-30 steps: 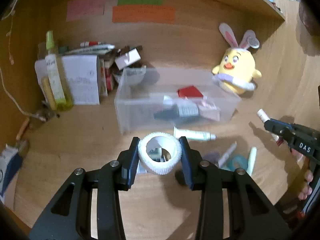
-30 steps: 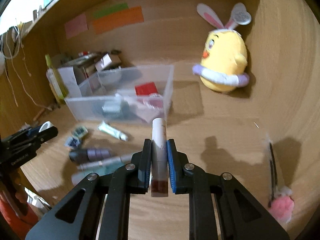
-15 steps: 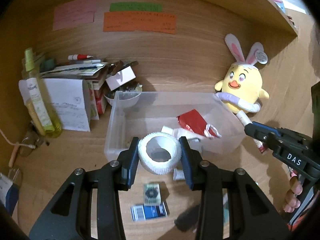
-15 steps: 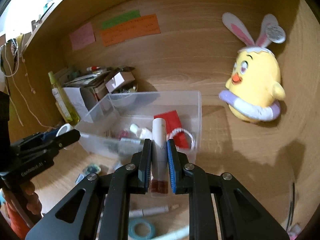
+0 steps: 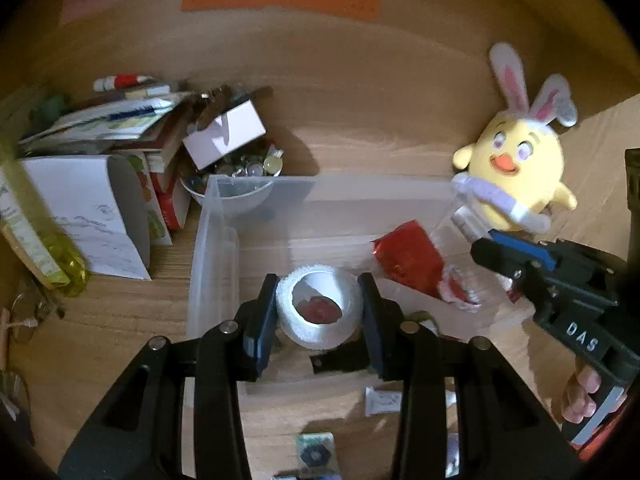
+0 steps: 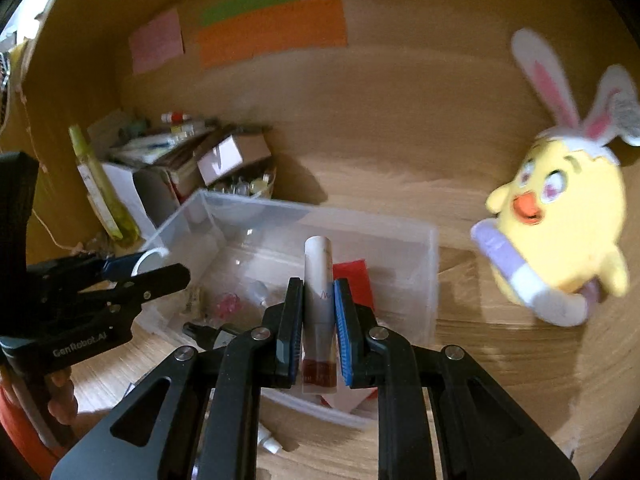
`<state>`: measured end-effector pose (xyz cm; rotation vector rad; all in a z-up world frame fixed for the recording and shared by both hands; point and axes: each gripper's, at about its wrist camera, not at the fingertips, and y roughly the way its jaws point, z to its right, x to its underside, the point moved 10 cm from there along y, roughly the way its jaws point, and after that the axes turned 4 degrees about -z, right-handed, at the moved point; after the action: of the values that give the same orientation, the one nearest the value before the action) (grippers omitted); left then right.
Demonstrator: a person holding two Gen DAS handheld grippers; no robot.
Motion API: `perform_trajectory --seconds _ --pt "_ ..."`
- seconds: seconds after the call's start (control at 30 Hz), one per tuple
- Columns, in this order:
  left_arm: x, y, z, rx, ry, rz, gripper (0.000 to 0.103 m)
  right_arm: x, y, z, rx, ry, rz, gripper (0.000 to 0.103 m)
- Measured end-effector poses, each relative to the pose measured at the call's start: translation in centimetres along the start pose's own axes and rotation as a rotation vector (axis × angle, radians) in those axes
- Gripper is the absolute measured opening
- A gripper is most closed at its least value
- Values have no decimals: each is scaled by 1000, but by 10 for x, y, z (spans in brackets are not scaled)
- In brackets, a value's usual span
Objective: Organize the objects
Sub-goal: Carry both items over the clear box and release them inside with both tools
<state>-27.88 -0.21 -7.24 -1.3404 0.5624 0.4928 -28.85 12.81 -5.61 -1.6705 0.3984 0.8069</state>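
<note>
**Hand-held grippers carry roll and tube over the clear bin**

Left hand-held gripper (image 5: 319, 312) clamps a white gauze roll (image 5: 318, 314) between its pads, hole facing the camera, hanging over the near left part of the clear plastic bin (image 5: 212, 264). Right hand-held gripper (image 6: 318, 316) is squeezed tight on a slim white tube with a dark red base (image 6: 318, 304), upright between the blue pads, above the bin's near wall.

The wooden worktop (image 5: 120, 340) runs back to a wooden wall carrying orange (image 6: 272, 30), green and pink paper notes. A yellow chick plush with bunny ears (image 6: 560, 220) stands right of the bin. Left of it sit stacked boxes and papers (image 5: 100, 160), a bowl of small bits and a yellow-green bottle (image 5: 36, 232). Inside the bin lies a red packet (image 5: 408, 260) among small items.

A second ago both tools hung back over loose items on the worktop, the bin well ahead; now the bin fills the foreground beneath them. Both grips are unchanged.
</note>
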Motion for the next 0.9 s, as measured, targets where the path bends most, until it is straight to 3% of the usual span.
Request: perform_trajectory --seconds 0.3,0.63,0.67,0.73,0.9 --pt "3 21 1 -41 52 -51 39 15 41 -6 42 -85 -107 14" --pt "0 23 4 -34 76 -46 42 16 51 -6 95 -127 -125 15" --pt "0 20 4 -36 75 -42 44 16 50 -6 97 -129 -125 16" --pt "-1 16 3 -36 73 -33 55 16 48 -5 91 -125 -126 27" --pt "-2 -3 4 -11 64 -1 62 16 33 -5 80 -109 -102 43"
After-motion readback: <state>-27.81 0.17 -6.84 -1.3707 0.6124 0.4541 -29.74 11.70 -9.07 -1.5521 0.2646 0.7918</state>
